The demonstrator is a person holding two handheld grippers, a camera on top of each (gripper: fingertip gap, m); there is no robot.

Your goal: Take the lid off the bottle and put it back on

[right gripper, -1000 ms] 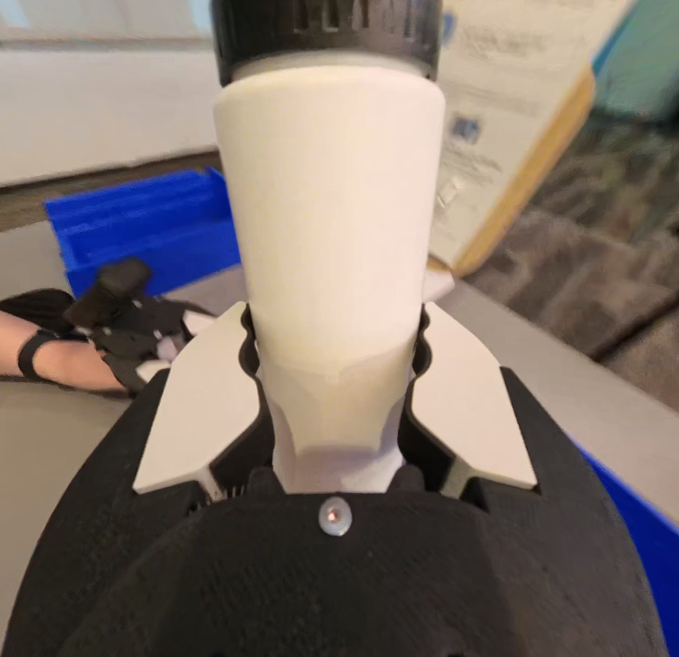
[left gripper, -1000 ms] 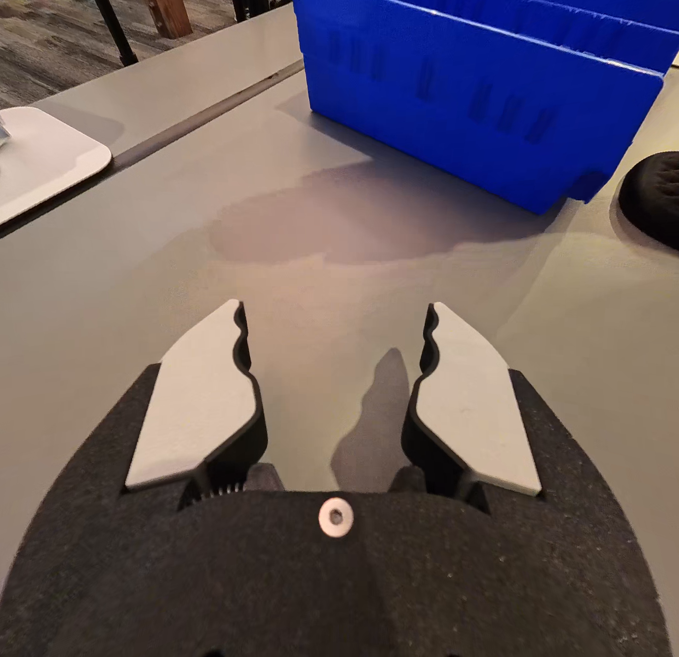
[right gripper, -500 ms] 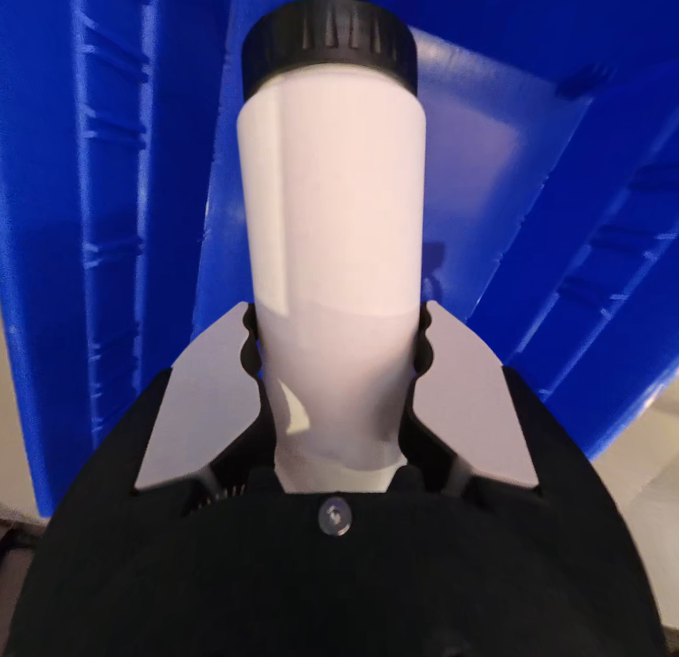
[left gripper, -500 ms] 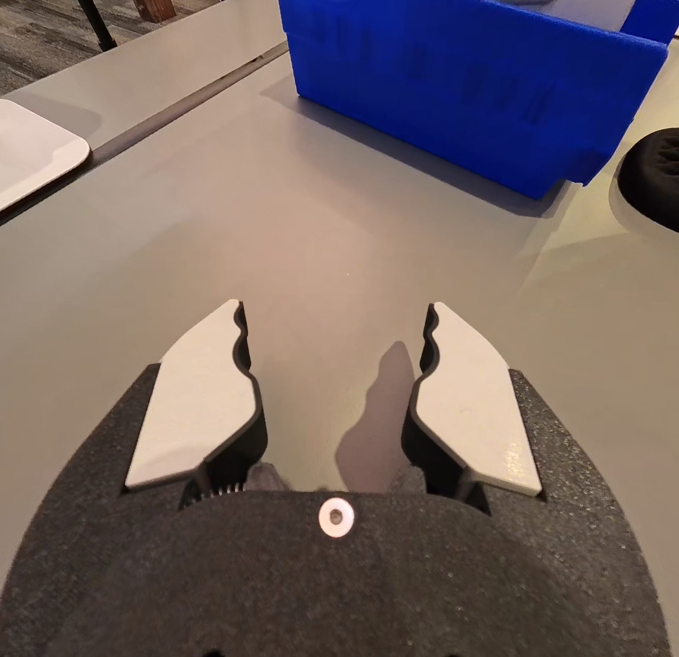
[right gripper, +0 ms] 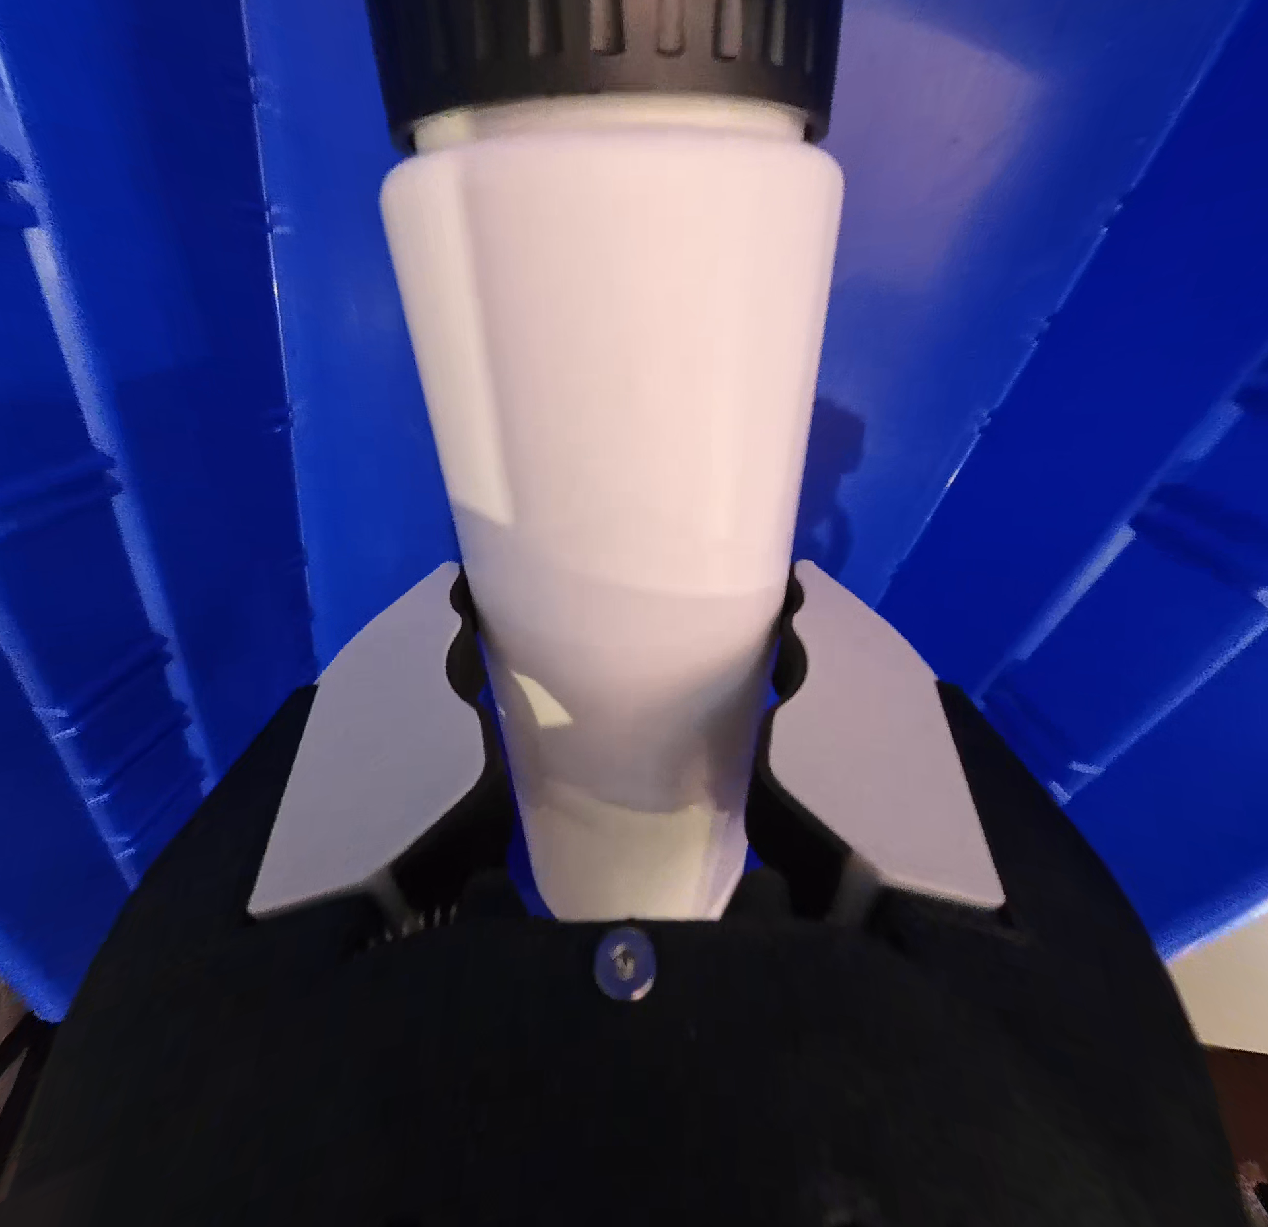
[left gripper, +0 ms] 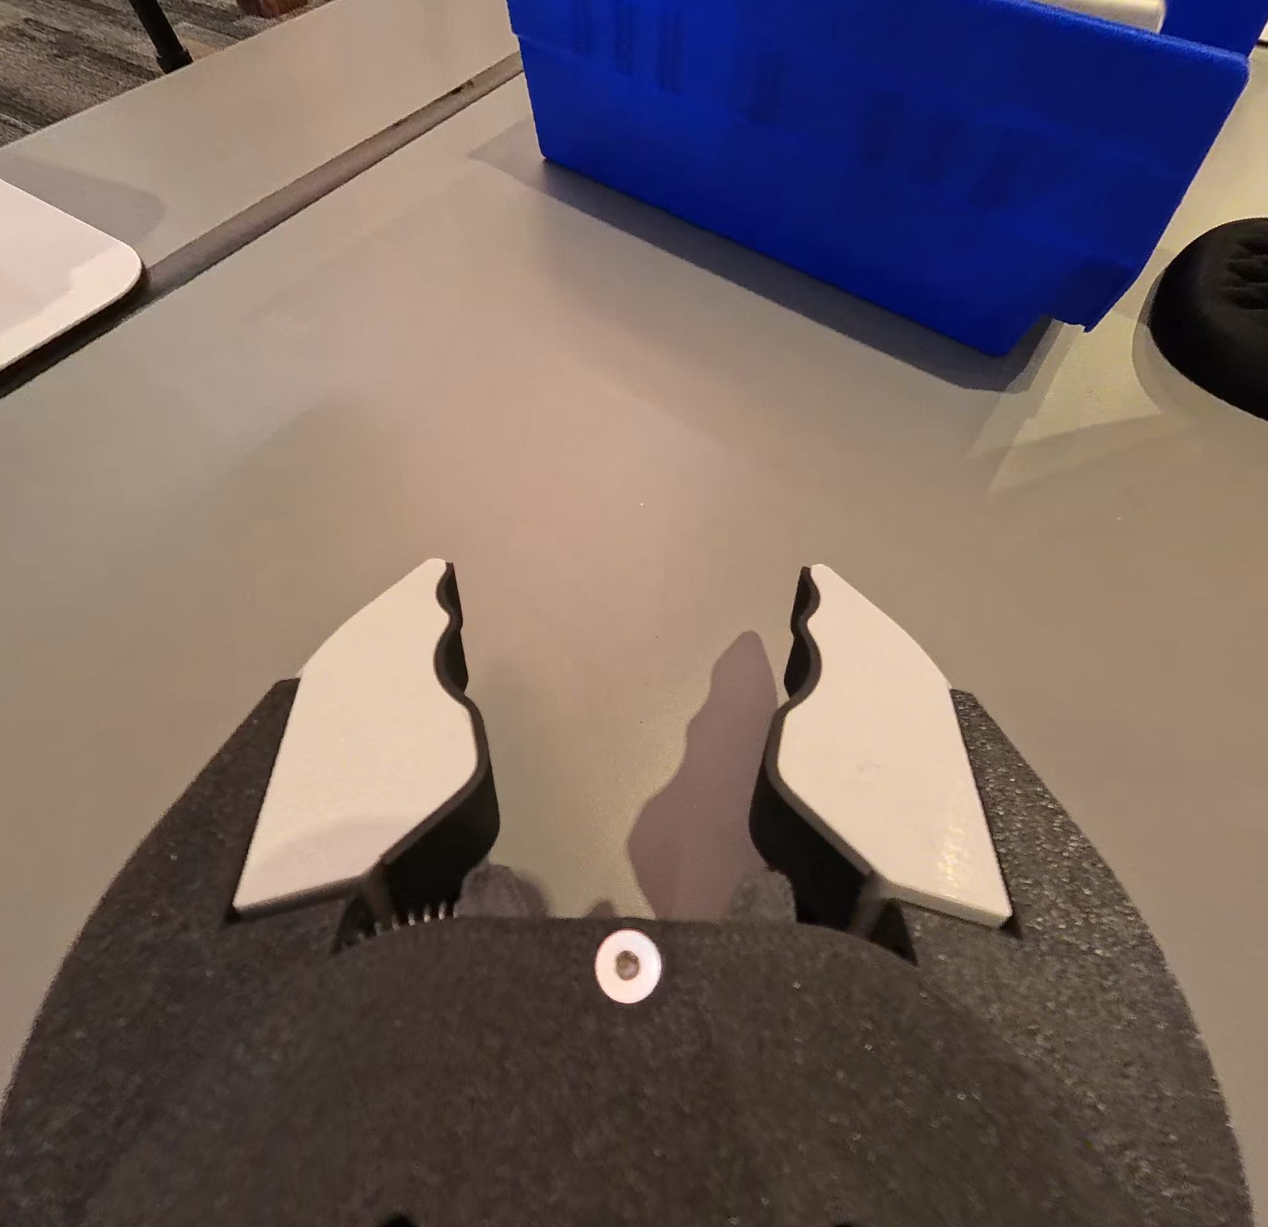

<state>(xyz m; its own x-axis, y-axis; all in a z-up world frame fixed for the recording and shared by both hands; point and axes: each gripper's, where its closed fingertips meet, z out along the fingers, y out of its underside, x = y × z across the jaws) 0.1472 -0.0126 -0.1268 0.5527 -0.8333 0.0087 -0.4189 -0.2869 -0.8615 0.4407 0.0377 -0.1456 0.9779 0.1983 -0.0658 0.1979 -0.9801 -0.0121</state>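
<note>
The right gripper (right gripper: 621, 645) clamps the white bottle (right gripper: 611, 398) low on its body; beyond its fingers the black lid (right gripper: 604, 34) sits on, blue bin (right gripper: 171, 371) walls behind; the left gripper (left gripper: 628, 638) gapes wide, empty, over grey table (left gripper: 549, 405); whether the lid has been off yet cannot be told.

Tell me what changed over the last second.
The right tongs swung the white bottle from facing the room down into the blue bin, then closer to its wall. The left tongs shifted slightly toward the bin. Unchanged: black lid on, right grip shut, left tongs open and empty.
</note>
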